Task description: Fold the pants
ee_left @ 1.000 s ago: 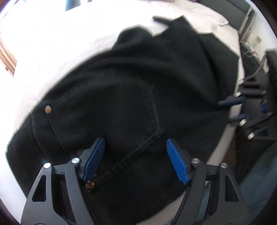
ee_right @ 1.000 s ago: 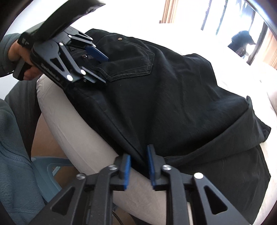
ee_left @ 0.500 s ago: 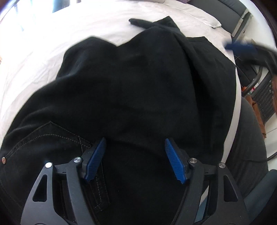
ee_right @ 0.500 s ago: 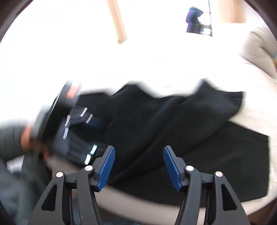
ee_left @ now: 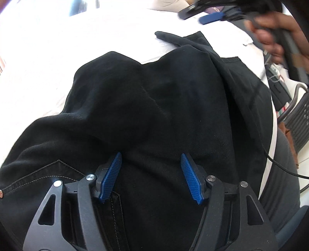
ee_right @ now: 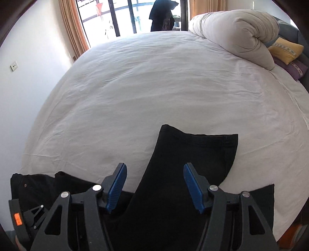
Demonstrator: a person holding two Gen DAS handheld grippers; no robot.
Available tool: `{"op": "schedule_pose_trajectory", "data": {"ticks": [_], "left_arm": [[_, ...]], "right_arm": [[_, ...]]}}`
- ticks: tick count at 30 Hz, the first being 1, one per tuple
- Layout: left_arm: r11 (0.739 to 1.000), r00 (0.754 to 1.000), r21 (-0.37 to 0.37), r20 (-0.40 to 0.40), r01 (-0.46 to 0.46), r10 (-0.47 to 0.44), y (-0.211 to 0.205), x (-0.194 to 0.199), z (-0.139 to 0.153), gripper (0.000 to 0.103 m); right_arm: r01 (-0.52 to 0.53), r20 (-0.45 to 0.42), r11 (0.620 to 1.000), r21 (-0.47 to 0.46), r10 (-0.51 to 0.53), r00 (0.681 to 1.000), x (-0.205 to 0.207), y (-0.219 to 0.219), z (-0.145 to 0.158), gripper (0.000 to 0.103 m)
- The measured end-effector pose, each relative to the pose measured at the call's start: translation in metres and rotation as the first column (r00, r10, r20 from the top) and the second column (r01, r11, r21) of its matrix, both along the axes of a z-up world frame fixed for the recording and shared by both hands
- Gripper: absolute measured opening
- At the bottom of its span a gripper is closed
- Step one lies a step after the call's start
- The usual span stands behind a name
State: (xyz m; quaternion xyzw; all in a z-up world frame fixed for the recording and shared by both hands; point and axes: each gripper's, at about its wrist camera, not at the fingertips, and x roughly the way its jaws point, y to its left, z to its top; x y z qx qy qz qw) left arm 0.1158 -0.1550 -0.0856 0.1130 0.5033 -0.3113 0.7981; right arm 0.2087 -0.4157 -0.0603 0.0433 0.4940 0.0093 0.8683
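Black pants [ee_left: 154, 96] lie crumpled on the white bed, back pocket [ee_left: 48, 173] at the lower left. My left gripper [ee_left: 151, 155] points down onto their middle. Its jaws are closing around a raised fold of cloth, and the blue pads do not press on it. My right gripper [ee_right: 154, 166] hovers over the hem end of a pant leg [ee_right: 193, 154]. Its jaws are opening, with the leg below them and nothing gripped. The right gripper [ee_left: 211, 18] also shows blurred in the left wrist view, in a hand [ee_left: 270, 32]. The left gripper's body [ee_right: 25, 216] sits by the waistband.
The white sheet [ee_right: 154, 86] spreads wide beyond the pants. A rolled duvet [ee_right: 241, 32] and a yellow pillow [ee_right: 285, 49] lie at the far right. Beside the bed are a mesh chair [ee_left: 301, 123], a cable, and the person's grey-clad leg [ee_left: 280, 173].
My right gripper let go of the pants' edge, opened, and swung up and across to the leg end. My left gripper slid from the back pocket to the pants' middle and narrowed slightly.
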Motion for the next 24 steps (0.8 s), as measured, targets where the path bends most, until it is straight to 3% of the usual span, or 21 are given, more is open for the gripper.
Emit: {"op": "schedule_pose_trajectory", "data": {"ticks": [6, 11, 15, 17, 19, 24], "left_arm": [[1.000, 1.000, -0.030, 0.002, -0.001, 0.001, 0.015, -0.003, 0.003, 0.062], [0.999, 1.000, -0.047, -0.002, -0.002, 0.002, 0.041, -0.013, -0.005, 0.062], [0.999, 1.000, -0.046, -0.001, -0.001, 0.001, 0.038, -0.010, -0.007, 0.062], [0.999, 1.000, -0.045, 0.000, -0.001, 0.001, 0.037, -0.010, -0.007, 0.063], [0.999, 1.000, -0.041, 0.001, -0.002, 0.002, 0.037, -0.009, -0.007, 0.063], [0.999, 1.000, -0.034, 0.005, -0.003, 0.003, 0.037, -0.010, -0.006, 0.063]], "right_arm": [[0.014, -0.096, 0.995, -0.101, -0.024, 0.995, 0.055, 0.016, -0.032, 0.064], [0.074, -0.198, 0.984, -0.164, -0.107, 0.974, 0.085, 0.007, -0.063, 0.062], [0.097, -0.252, 0.986, -0.133, -0.128, 0.959, 0.092, -0.002, -0.083, 0.046], [0.107, -0.251, 0.990, -0.089, -0.126, 0.960, 0.091, -0.007, -0.085, 0.023], [0.106, -0.246, 0.992, -0.066, -0.119, 0.962, 0.088, -0.010, -0.083, 0.011], [0.139, -0.163, 0.990, -0.015, -0.139, 0.977, 0.070, -0.026, -0.055, 0.004]]}}
